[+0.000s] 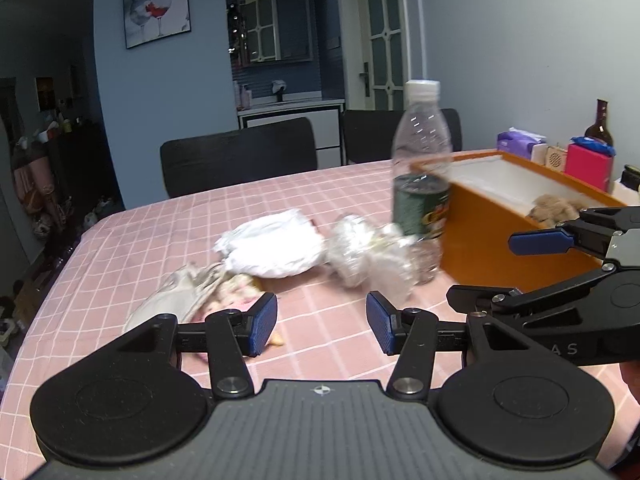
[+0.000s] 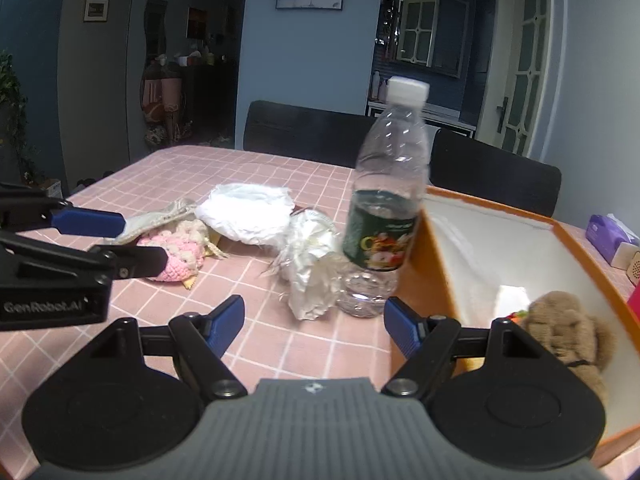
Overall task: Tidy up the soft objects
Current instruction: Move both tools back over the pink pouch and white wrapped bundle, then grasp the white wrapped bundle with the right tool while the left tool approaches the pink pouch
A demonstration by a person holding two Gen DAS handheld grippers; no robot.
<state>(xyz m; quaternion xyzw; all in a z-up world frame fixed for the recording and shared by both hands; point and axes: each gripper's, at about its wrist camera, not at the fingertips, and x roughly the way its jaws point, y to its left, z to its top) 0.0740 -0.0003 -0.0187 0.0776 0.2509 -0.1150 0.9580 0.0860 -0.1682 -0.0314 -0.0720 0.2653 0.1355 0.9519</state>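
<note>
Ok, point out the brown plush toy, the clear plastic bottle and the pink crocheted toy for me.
brown plush toy (image 2: pixel 560 332): right wrist view, on its fuzzy body inside the box.
clear plastic bottle (image 2: pixel 380 236): right wrist view, on its dark green label.
pink crocheted toy (image 2: pixel 182 258): right wrist view, on its pink knit body.

Dim, bluish indoor light; fisheye bending and dark corners at 11 and 1 o'clock; mild motion blur throughout.

Open right claw (image 2: pixel 314 326) before bottle (image 2: pixel 384 204)
</note>
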